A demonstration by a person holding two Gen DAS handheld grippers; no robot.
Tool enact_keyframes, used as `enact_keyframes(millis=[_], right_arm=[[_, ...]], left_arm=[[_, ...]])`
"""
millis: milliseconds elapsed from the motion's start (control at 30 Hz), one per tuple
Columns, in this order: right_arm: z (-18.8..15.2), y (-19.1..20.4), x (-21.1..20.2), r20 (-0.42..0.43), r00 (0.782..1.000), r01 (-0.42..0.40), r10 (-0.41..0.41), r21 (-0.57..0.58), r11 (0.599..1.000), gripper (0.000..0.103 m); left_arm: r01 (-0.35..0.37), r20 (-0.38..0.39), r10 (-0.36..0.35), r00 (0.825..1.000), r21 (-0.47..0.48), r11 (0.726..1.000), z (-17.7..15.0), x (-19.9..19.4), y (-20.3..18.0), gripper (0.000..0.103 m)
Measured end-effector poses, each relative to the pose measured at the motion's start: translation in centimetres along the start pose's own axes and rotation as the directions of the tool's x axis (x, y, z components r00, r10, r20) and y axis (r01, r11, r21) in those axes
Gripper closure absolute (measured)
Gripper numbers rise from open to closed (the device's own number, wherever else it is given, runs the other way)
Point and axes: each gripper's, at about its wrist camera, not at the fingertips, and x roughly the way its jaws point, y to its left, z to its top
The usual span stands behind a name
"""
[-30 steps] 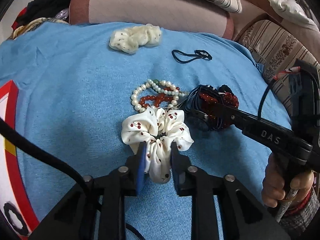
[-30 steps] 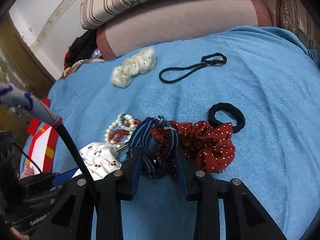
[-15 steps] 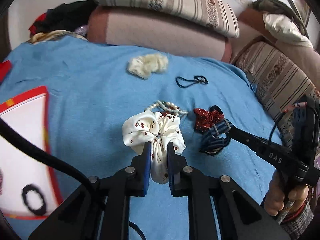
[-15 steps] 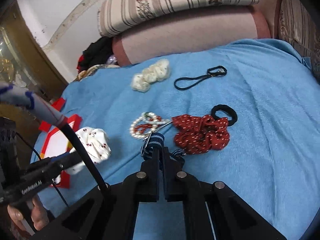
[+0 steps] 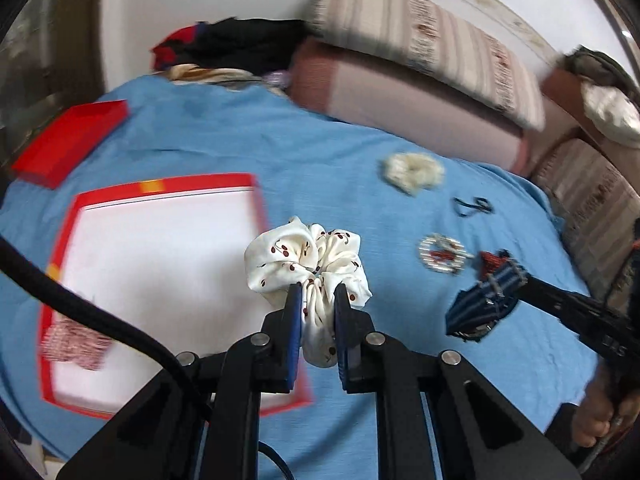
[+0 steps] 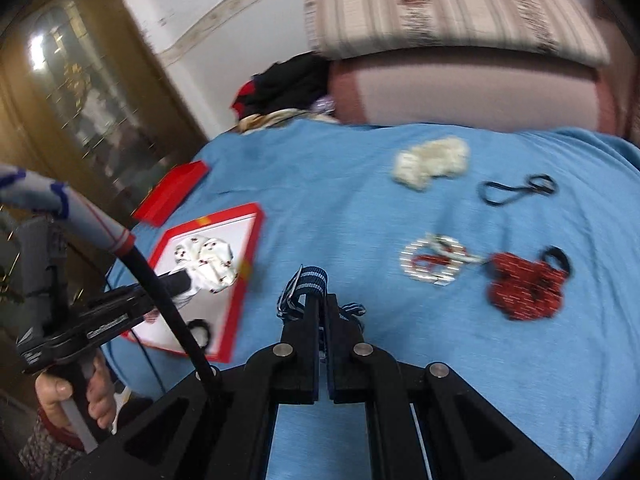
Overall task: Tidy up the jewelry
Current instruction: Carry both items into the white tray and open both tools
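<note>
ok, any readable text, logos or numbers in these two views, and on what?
None reads cleanly.
Left gripper, white lettering on its side: too blurred to read.
Right gripper, white lettering on its arm: too blurred to read.
Red tray: no text visible.

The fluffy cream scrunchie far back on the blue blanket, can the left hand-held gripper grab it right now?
Probably not yet. The left hand-held gripper is already shut on the white cherry-print scrunchie, so it has no room for the fluffy cream scrunchie. Nothing lies in the way across the blue blanket; it must let go first.
</note>
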Motion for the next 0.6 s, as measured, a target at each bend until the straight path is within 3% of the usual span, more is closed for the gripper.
enact_keyframes(millis=[300,600], right_arm=[[1.6,8.1,6.5,-0.081,0.993,-0.092,0.085,-0.084,0.992,0.1],[1.5,12.7,14.1,-0.218,0.975,-0.083,0.047,-0.157,0.984,0.1]], left_arm=[[-0.129,-0.016,0.128,0.992,-0.068,0.989,1.3,0.7,9.1,0.089],[-0.179,-0.059,0.174,0.983,-0.114,0.977,0.4,2.9,12.8,0.089]])
